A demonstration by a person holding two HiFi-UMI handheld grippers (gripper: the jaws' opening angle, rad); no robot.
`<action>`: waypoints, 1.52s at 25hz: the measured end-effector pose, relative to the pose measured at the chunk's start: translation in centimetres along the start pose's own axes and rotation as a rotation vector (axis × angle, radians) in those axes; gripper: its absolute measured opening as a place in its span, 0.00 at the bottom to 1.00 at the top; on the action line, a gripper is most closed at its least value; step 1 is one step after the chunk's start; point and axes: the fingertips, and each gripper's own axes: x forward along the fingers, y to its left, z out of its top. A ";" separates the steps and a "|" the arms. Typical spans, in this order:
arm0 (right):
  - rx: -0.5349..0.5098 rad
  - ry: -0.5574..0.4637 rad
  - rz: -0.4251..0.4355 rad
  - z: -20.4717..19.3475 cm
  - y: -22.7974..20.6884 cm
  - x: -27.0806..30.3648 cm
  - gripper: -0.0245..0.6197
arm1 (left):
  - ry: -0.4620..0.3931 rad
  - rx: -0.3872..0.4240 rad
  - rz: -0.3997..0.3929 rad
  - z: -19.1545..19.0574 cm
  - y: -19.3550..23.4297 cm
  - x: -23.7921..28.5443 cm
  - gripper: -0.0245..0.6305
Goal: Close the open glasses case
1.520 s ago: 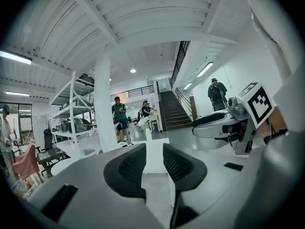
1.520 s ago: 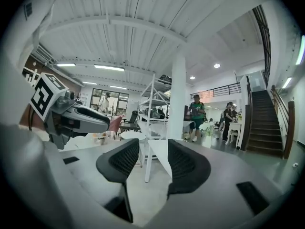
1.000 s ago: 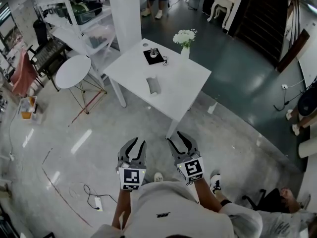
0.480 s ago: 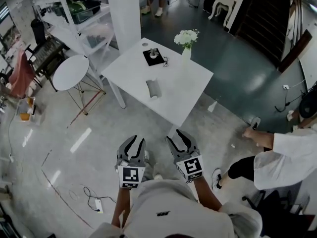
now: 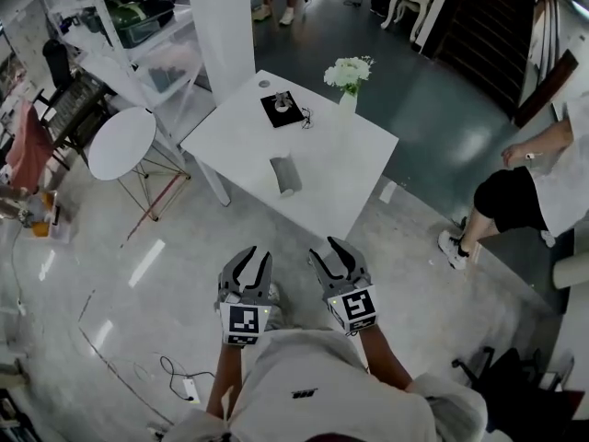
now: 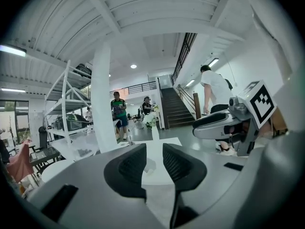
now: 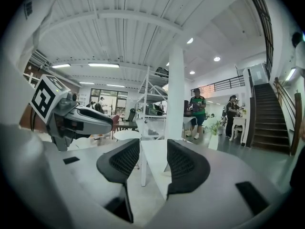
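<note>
Head view: left tongs (image 5: 253, 261) and right tongs (image 5: 328, 252) gape empty, well short of the glasses case (image 5: 286, 174), probably light and stiff; push its lid edge.

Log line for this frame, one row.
phase: pre-reach | left gripper: open, empty | right gripper: open, empty | glasses case: on white table, untouched

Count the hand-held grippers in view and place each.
2. The left hand-held gripper and the right hand-held gripper hang side by side over the floor, short of the white table, both open.
</note>
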 end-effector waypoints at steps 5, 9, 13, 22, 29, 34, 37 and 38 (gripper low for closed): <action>0.007 0.014 -0.019 0.2 -0.9 3.3 0.33 | -0.002 0.000 -0.022 0.0 2.6 2.7 0.22; 0.012 0.024 -0.035 0.6 -1.7 5.9 0.32 | -0.006 -0.003 -0.039 0.1 4.7 4.8 0.22; 0.016 0.033 -0.052 0.9 -2.3 8.4 0.32 | -0.010 -0.005 -0.060 0.3 6.6 6.8 0.22; 0.022 0.040 -0.082 1.8 -3.4 13.8 0.31 | -0.020 0.006 -0.103 0.4 10.5 10.8 0.22; 0.025 0.040 -0.109 2.5 -3.7 17.1 0.31 | -0.037 0.010 -0.133 0.6 13.2 12.8 0.22; 0.031 0.053 -0.118 2.5 -3.9 18.7 0.31 | -0.035 0.006 -0.149 0.3 14.3 14.4 0.21; 0.033 0.064 -0.121 2.3 -4.4 19.5 0.31 | -0.036 0.000 -0.153 0.4 14.7 15.4 0.21; 0.034 0.067 -0.122 2.2 -4.6 19.8 0.31 | -0.036 -0.002 -0.155 0.4 14.9 15.7 0.21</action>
